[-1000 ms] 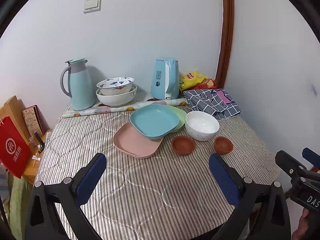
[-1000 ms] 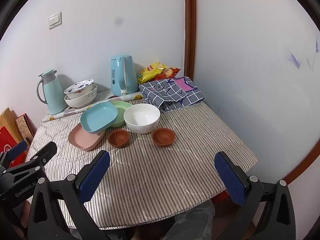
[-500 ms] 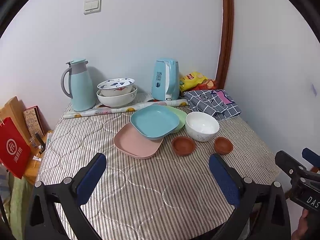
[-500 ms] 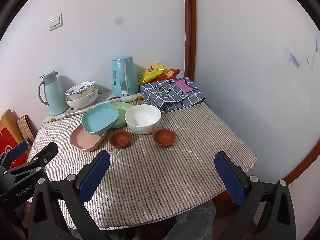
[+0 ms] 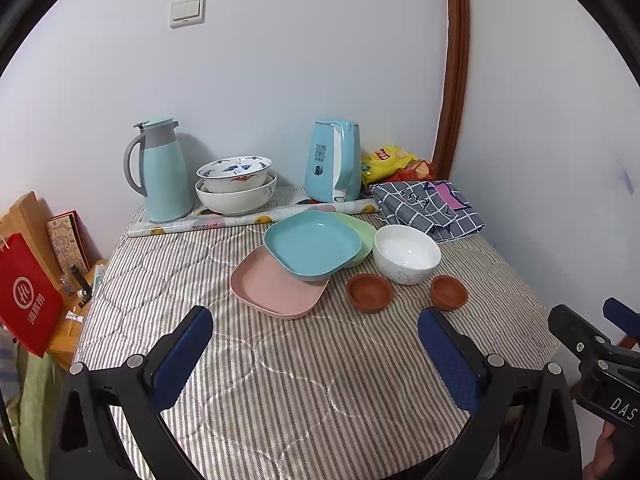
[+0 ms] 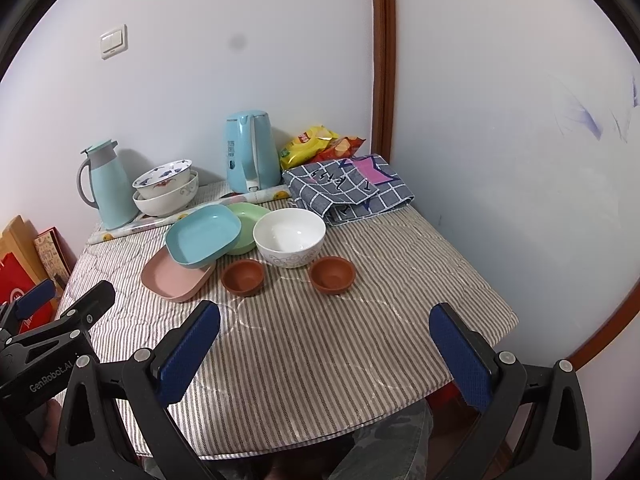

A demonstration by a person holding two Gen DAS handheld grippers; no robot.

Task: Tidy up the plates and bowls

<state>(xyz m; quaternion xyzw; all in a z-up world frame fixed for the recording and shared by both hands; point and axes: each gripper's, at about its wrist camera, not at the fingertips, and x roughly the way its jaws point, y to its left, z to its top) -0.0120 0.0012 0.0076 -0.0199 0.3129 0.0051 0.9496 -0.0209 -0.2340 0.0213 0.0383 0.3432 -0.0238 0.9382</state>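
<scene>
Mid-table, a blue plate [image 5: 312, 245] rests tilted across a pink plate [image 5: 276, 286] and a green plate [image 5: 360, 229]. Right of them stands a white bowl [image 5: 406, 253], with two small brown bowls [image 5: 369, 292] [image 5: 449, 292] in front of it. The same set shows in the right wrist view: blue plate [image 6: 204, 235], white bowl [image 6: 289, 237], brown bowls [image 6: 243, 277] [image 6: 332, 274]. Two nested patterned bowls [image 5: 236, 184] sit at the back. My left gripper [image 5: 316, 340] and right gripper [image 6: 324, 338] hover open over the near table edge, holding nothing.
A blue thermos jug [image 5: 162, 170] and a blue kettle [image 5: 334, 160] stand along the back wall, with a rolled sheet [image 5: 248, 220] in front. Snack bags [image 5: 390, 162] and a folded checked cloth [image 5: 428, 208] fill the back right corner. A red bag [image 5: 26, 300] stands left of the striped tablecloth [image 5: 280, 380].
Both views have shifted only slightly; the dishes sit a little lower in the left wrist view. Nothing on the table has moved and both grippers stay open.
</scene>
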